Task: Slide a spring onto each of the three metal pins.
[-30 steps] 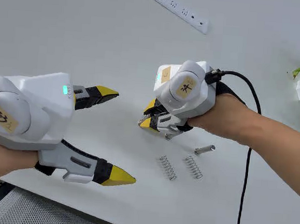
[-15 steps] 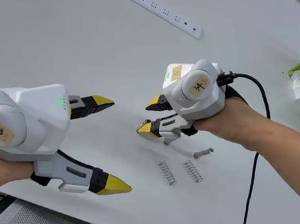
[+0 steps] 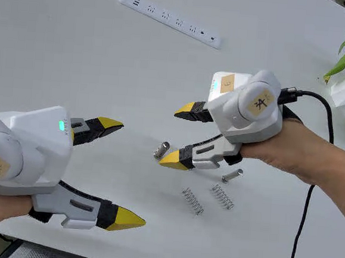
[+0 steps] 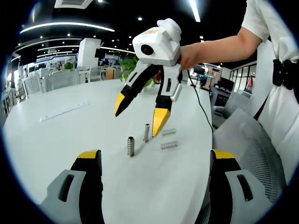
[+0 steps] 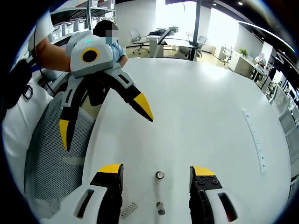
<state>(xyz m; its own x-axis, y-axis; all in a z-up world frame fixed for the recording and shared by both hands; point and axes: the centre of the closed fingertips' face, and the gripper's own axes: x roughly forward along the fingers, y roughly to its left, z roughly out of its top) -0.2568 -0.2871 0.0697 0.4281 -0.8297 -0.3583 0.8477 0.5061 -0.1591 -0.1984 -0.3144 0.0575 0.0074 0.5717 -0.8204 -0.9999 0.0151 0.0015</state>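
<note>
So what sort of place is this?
Probably an open-plan office: rows of desks and chairs behind the white table, strip ceiling lights overhead, and a power strip on the tabletop.

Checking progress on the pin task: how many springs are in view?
3 springs: one on a pin beside the right gripper; two lying loose side by side nearer the person, one left of the other. More may be hidden under that gripper.

Upright pin (image 3: 161, 149) just off right gripper (image 3: 176, 136) jaws, maybe touching; table (image 3: 77, 50) beyond bare.
</note>
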